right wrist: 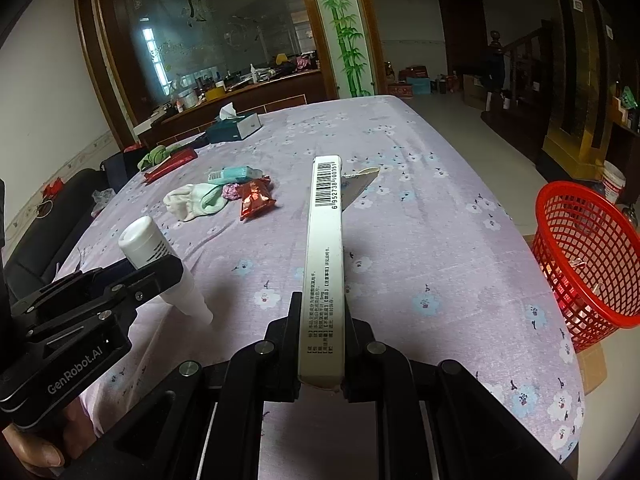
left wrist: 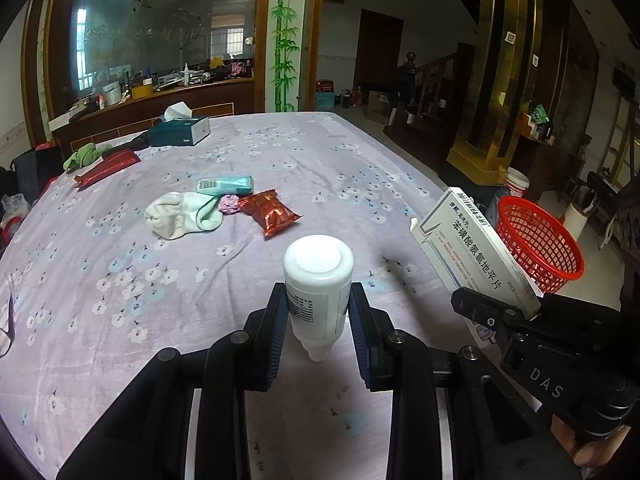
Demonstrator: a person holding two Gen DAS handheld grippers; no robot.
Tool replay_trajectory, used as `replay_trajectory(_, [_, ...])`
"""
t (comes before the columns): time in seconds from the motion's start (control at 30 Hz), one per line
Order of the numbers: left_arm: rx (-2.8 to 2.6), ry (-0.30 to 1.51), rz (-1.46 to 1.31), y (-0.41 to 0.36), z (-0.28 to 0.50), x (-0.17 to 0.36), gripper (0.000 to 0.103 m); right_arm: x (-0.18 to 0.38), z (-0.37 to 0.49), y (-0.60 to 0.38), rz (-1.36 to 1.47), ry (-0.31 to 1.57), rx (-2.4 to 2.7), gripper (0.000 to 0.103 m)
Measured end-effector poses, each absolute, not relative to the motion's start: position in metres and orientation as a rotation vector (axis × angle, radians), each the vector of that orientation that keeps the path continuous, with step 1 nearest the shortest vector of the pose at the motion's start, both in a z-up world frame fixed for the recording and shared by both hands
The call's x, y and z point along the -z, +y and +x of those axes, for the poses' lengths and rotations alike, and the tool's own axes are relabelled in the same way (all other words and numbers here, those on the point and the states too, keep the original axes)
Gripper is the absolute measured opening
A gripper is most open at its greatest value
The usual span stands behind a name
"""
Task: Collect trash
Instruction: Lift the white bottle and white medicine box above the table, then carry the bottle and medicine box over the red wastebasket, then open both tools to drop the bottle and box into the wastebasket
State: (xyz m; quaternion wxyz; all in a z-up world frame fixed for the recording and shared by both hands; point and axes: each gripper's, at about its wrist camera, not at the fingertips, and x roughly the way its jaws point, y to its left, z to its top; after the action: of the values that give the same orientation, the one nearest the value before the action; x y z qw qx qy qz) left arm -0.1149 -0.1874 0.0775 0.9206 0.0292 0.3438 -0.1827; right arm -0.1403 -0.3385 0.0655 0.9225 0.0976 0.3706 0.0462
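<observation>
A teal tissue box [left wrist: 180, 131] sits at the far left of the flower-print tablecloth [left wrist: 320, 160], with a green cloth [left wrist: 82, 156] just nearer on the left edge. Mid-table lies a white sock [left wrist: 182, 216]. Beyond the table, a large mirror [left wrist: 160, 20] hangs beside a bamboo-painted pillar [left wrist: 286, 32].

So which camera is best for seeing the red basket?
The right wrist view. There the red basket shows nearly whole beside the table's edge, with its open top and mesh wall, though the picture's edge clips its right side. In the left wrist view the white medicine box held in the right gripper covers part of the basket.
</observation>
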Motion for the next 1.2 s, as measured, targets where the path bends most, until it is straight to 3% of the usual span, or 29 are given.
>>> replay_trajectory(0.37, [0.506, 0.713, 0.1, -0.237, -0.108, -0.09, 0.029, -0.089, -0.158, -0.414, 0.301, 0.686, 0.011, 0.014])
replay_trajectory(0.73, [0.816, 0.761, 0.092, -0.366, -0.102, -0.118, 0.029, -0.104, -0.186, -0.555, 0.447, 0.642, 0.243, 0.014])
replay_trajectory(1.03, [0.909, 0.83, 0.08, -0.466, -0.079, -0.106, 0.03, -0.092, -0.174, -0.614, 0.521, 0.661, 0.293, 0.015])
replay_trajectory(1.07, [0.915, 0.83, 0.082, -0.475, -0.077, -0.104, 0.034, -0.092, -0.173, -0.618, 0.522, 0.665, 0.304, 0.016])
replay_trajectory(1.1, [0.911, 0.829, 0.084, -0.48, -0.075, -0.103, 0.04, -0.091, -0.173, -0.622, 0.526, 0.67, 0.31, 0.024])
replay_trajectory(1.13, [0.9, 0.823, 0.086, -0.484, -0.075, -0.102, 0.055, -0.091, -0.173, -0.625, 0.536, 0.67, 0.309, 0.033])
replay_trajectory(1.2, [0.888, 0.812, 0.082, -0.485, -0.075, -0.101, 0.061, -0.091, -0.179, -0.63, 0.555, 0.651, 0.307, 0.038])
